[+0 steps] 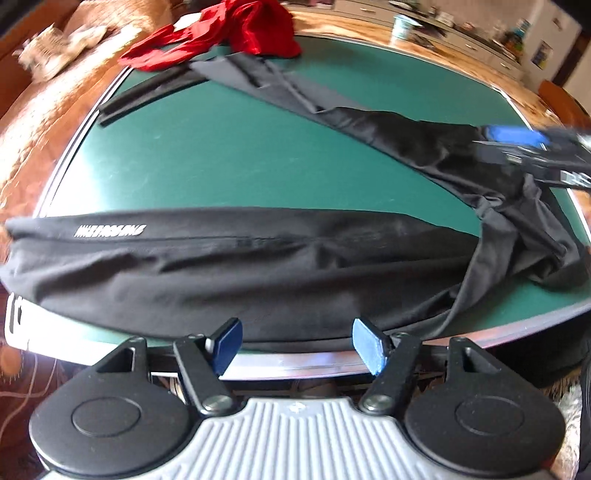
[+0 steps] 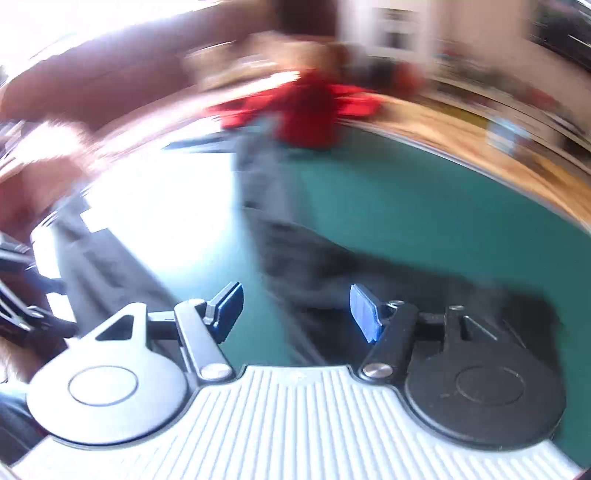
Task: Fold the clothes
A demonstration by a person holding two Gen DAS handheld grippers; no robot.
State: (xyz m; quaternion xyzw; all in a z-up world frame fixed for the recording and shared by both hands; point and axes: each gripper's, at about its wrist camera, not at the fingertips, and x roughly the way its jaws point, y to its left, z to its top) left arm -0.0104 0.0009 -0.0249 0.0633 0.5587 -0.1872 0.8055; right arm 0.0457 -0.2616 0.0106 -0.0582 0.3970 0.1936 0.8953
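Observation:
A pair of black trousers (image 1: 258, 266) lies spread in a V on the green table top (image 1: 221, 158), one leg along the near edge with a white logo, the other running toward the far side. My left gripper (image 1: 295, 332) hangs open over the near leg's edge, nothing between its blue pads. My right gripper (image 1: 513, 146) shows blurred at the right, over the other leg. In its own blurred view the right gripper (image 2: 295, 306) stands open above the black trousers (image 2: 295, 258) and the table top (image 2: 424, 221), holding nothing.
A crumpled red garment (image 1: 236, 33) lies at the table's far edge, also the red garment (image 2: 306, 110) in the right wrist view. A black strip (image 1: 147, 96) rests on the far left of the table. A white cup (image 1: 402, 26) stands on the wooden surface behind.

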